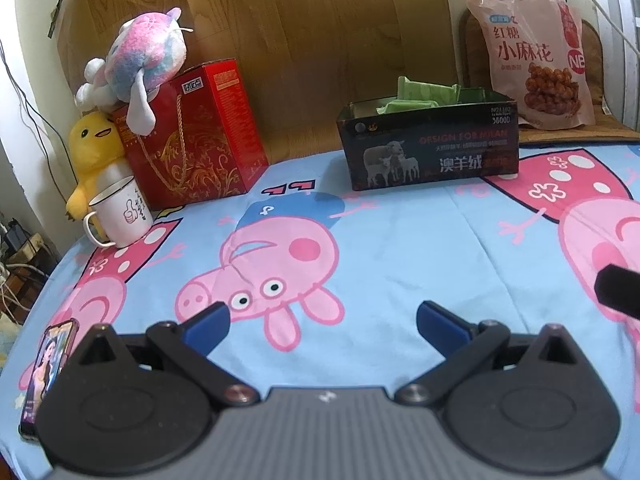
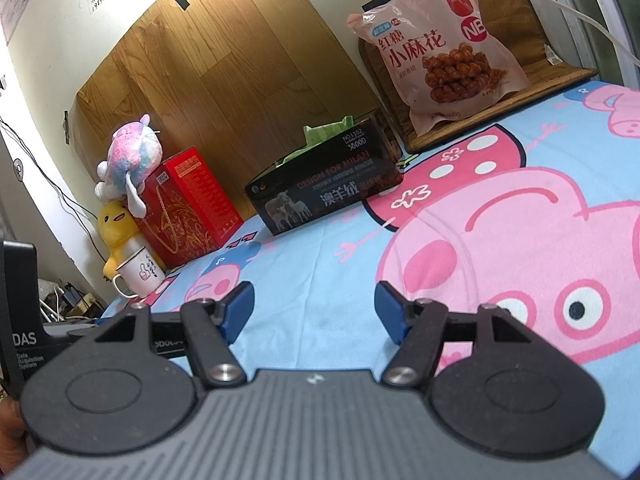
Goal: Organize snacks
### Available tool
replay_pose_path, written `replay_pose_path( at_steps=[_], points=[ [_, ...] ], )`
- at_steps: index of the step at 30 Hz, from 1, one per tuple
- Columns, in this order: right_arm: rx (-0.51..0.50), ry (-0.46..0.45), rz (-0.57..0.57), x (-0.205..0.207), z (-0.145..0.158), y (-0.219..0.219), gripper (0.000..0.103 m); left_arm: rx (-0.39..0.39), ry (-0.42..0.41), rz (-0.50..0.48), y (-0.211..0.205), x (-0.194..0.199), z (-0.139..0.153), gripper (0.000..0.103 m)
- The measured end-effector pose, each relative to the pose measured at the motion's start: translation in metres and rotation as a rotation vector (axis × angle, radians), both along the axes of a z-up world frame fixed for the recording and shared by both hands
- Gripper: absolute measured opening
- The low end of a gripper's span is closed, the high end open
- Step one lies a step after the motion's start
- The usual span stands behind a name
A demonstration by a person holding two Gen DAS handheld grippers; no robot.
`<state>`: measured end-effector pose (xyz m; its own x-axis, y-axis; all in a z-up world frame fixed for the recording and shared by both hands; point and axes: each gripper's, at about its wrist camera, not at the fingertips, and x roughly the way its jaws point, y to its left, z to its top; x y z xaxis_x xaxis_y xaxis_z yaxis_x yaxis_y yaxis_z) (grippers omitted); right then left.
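Left wrist view: the left gripper (image 1: 322,322) is held spread and empty above the cartoon sheet (image 1: 400,248), as is the right gripper (image 2: 314,312), while beyond them green packets (image 1: 424,94) are seen in a black box (image 1: 430,148) just beside a pink snack bag (image 1: 532,56).

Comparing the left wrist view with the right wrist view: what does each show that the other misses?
Left wrist only: a phone lying at the sheet's left edge, and its own open left hand-held gripper. Right wrist only: the open right hand-held gripper, a black device marked DAS. Both: pink snack bag, black box holding green packets, red box, plush toys, white mug.
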<state>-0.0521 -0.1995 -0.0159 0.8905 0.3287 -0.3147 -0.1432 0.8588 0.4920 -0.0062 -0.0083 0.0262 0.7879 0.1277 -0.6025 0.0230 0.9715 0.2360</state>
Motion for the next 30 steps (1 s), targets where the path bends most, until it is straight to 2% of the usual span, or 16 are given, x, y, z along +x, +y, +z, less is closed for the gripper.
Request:
replay_pose_path(
  at_steps=[30],
  points=[
    [0.001, 0.002, 0.0, -0.001, -0.0009, -0.0002, 0.069, -0.024, 0.034, 0.0, 0.0007, 0.0022, -0.0034, 0.103]
  ],
)
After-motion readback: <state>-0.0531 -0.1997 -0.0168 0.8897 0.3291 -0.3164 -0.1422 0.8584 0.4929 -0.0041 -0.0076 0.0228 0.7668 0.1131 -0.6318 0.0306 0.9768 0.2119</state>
